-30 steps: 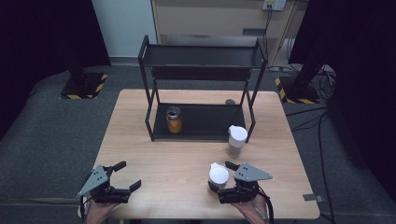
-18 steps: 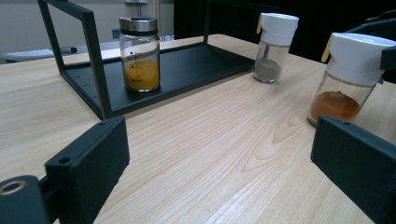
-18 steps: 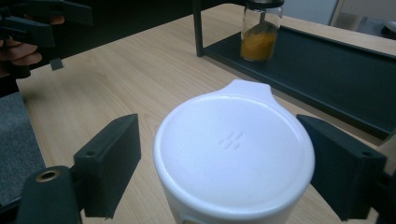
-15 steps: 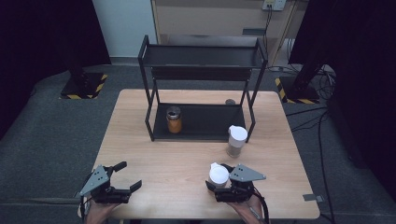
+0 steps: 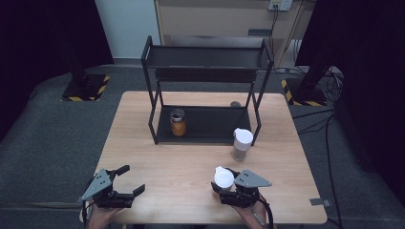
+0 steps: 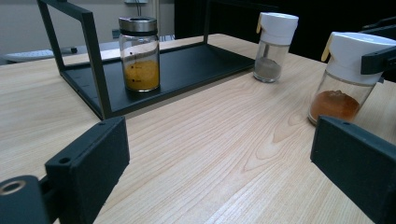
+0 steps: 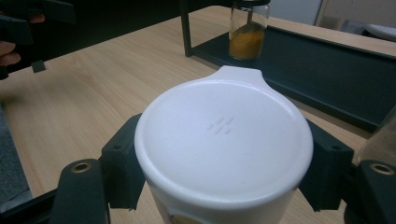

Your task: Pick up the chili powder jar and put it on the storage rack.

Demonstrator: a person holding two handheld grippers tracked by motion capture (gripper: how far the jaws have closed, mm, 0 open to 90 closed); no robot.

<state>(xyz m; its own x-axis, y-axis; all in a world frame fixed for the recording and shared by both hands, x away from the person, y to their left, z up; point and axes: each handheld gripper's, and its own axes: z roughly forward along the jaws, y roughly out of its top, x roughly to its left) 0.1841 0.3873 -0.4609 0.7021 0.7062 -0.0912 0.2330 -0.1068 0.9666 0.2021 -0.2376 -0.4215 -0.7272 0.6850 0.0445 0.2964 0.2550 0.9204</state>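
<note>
From above, your right gripper (image 5: 228,187) has just been closing its jaws and now clamps the white-capped spice jar (image 5: 224,178) near the table's (image 5: 191,162) front edge; your left gripper (image 5: 125,181) is spread, holding nothing. The left gripper view shows the jar's (image 6: 345,79) clear glass with reddish-brown powder. The right gripper view shows its round white lid (image 7: 224,135) squeezed between both jaws.

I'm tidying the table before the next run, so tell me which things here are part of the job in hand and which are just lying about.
In use:
- right tool, shut on the white-lidded jar of reddish spice
- black rack, likely its destination

Lying about:
- jar of yellow spice on the rack's lower shelf
- white-lidded jar of grey spice
- left tool, open
</note>
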